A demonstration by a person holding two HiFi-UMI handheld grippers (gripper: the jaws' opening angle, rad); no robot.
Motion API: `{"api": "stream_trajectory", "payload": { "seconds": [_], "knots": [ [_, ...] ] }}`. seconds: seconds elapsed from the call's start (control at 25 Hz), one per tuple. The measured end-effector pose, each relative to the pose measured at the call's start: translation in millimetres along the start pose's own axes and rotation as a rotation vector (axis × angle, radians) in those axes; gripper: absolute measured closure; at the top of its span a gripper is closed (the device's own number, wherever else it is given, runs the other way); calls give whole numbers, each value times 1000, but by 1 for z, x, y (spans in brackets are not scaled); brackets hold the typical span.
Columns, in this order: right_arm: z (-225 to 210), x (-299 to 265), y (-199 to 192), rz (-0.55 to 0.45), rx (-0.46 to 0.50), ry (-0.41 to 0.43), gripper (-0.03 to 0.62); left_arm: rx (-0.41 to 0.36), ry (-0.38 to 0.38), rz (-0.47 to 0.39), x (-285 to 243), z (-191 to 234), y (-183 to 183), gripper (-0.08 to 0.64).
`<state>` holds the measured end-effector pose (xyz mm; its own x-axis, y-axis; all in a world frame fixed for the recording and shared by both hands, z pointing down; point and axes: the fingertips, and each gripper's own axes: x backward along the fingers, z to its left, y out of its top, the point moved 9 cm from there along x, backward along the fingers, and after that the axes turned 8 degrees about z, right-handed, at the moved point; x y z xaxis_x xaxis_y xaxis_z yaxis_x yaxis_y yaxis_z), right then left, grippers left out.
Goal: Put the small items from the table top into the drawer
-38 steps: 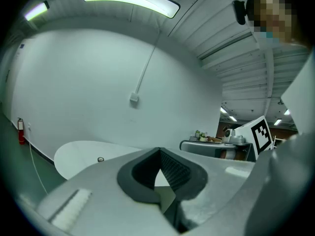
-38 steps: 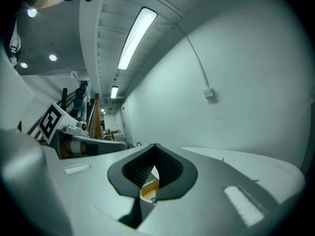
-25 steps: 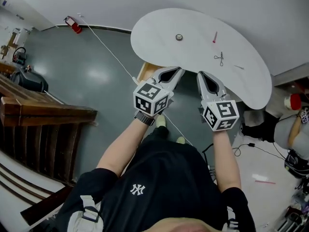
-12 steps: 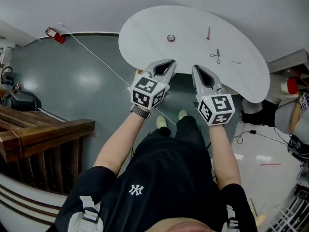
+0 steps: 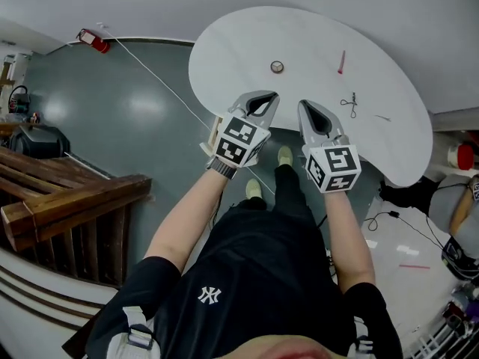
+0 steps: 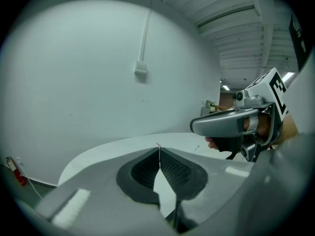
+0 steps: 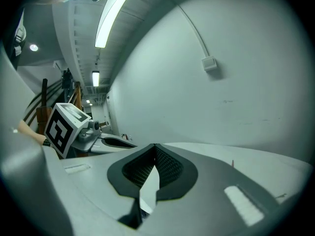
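Observation:
A white kidney-shaped table (image 5: 239,43) carries a small round item (image 5: 277,66), a red pen (image 5: 341,62), a pair of scissors (image 5: 350,103) and a thin small piece (image 5: 382,117). A sliver of the wooden drawer (image 5: 214,131) shows under the table's near left edge, mostly hidden by my left gripper. My left gripper (image 5: 263,96) (image 6: 158,149) is shut and holds nothing, its tips over the table's near edge. Beside it, my right gripper (image 5: 309,107) (image 7: 155,145) is also shut and empty. All the items lie beyond both sets of tips.
A white wall rises behind the table. A white cable (image 5: 157,69) runs across the grey floor to a red extinguisher (image 5: 91,40). Wooden stairs (image 5: 67,200) stand at the left; cables and gear (image 5: 456,245) lie at the right.
Both grippers have moved together, forward and lower, to the table's near edge. The wooden drawer shows less now, behind the left gripper. Both stay shut.

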<state>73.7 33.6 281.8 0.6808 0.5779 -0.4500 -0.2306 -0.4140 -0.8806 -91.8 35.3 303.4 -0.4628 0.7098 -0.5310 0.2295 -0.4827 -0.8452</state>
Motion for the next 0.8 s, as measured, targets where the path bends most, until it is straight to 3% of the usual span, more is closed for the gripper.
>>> {"api": "stream_trajectory", "payload": {
  "seconds": [0.4, 0.8],
  "knots": [
    [-84, -98, -11, 82, 5, 76, 568, -47, 50, 152, -123, 65, -12, 505],
    [-132, -156, -31, 153, -26, 149, 568, -59, 73, 324, -207, 100, -44, 424]
  ]
}}
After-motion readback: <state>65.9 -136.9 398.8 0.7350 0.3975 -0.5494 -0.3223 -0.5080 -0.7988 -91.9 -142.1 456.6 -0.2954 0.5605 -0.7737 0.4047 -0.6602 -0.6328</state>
